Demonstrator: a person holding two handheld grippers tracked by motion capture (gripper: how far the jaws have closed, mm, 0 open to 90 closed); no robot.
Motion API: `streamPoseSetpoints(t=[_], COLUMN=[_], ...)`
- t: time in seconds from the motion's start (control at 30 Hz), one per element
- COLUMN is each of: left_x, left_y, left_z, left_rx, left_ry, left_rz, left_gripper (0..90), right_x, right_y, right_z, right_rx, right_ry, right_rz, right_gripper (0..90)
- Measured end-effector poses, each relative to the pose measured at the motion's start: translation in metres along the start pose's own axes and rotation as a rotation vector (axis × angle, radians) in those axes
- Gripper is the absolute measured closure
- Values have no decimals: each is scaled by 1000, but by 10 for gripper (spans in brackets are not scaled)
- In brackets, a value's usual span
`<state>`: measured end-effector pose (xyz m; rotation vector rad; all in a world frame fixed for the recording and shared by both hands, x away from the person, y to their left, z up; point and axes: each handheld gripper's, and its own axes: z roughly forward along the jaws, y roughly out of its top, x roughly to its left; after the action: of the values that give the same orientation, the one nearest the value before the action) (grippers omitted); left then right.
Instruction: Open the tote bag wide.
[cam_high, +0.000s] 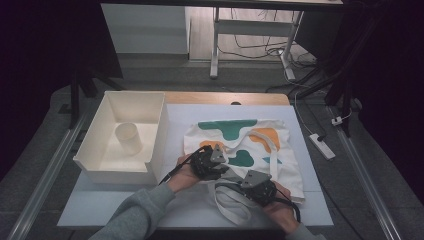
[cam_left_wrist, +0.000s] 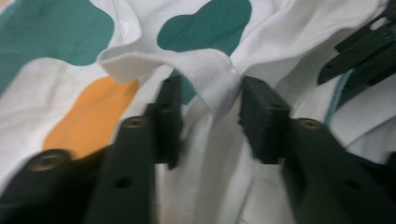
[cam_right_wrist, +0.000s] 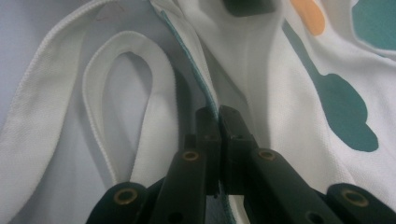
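Nearest the person, at about five o'clock on the table (cam_high: 115, 210), the right gripper (cam_high: 250, 186) has its jaws clenched on the edge of a white tote bag (cam_high: 280, 165); in the right gripper view the two black pads meet on a teal-trimmed hem (cam_right_wrist: 212, 100), with a looped white strap (cam_right_wrist: 140, 93) lying flat on the table at about ten o'clock from the jaws. Just beyond, at about eleven o'clock from the right gripper, the left gripper (cam_high: 216, 159) sits on the bag's near left part. In the left gripper view its jaws stand partly apart with a raised fold of white strap (cam_left_wrist: 205, 70) between them; the right pad touches the fold, the left pad stands clear of it, so the fold is not yet pinched. The bag lies flat at the table's middle, printed with teal and orange blotches (cam_high: 227, 127). Farther off, at about ten o'clock, a white open bin (cam_high: 95, 150) sits on the table with a pale cup (cam_high: 129, 138) standing upright inside.
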<state>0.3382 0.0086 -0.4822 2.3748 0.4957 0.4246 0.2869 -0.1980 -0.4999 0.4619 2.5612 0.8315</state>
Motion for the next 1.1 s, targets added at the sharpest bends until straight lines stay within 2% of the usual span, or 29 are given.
streamPoseSetpoints(t=[0.07,0.2,0.33,0.43,0.7,0.9,0.97,1.1], left_x=[0,0,7,15,24,32,34,37], left_y=[2,3,5,5,7,8,10,12], left_z=[0,-3,-10,-16,-28,-30,-31,-34], left_rx=[-1,-36,-93,-138,-195,-233,-243,-258], left_ry=[9,45,68,81,129,168,183,202], left_rz=[13,29,-17,-60,-101,-146,-163,-201], left_gripper=[724,803,813,813,812,812,813,815], right_x=[0,1,7,13,29,38,43,57], right_y=[0,1,5,8,16,19,21,25], right_z=[-1,-5,-13,-18,-26,-31,-33,-37], right_rx=[-2,-18,-35,-42,-67,-99,-97,-106], right_ry=[0,-4,1,8,47,110,124,191], right_rz=[-2,3,-4,-33,-93,-97,-109,-139], right_gripper=[875,875,875,875,875,876,876,876])
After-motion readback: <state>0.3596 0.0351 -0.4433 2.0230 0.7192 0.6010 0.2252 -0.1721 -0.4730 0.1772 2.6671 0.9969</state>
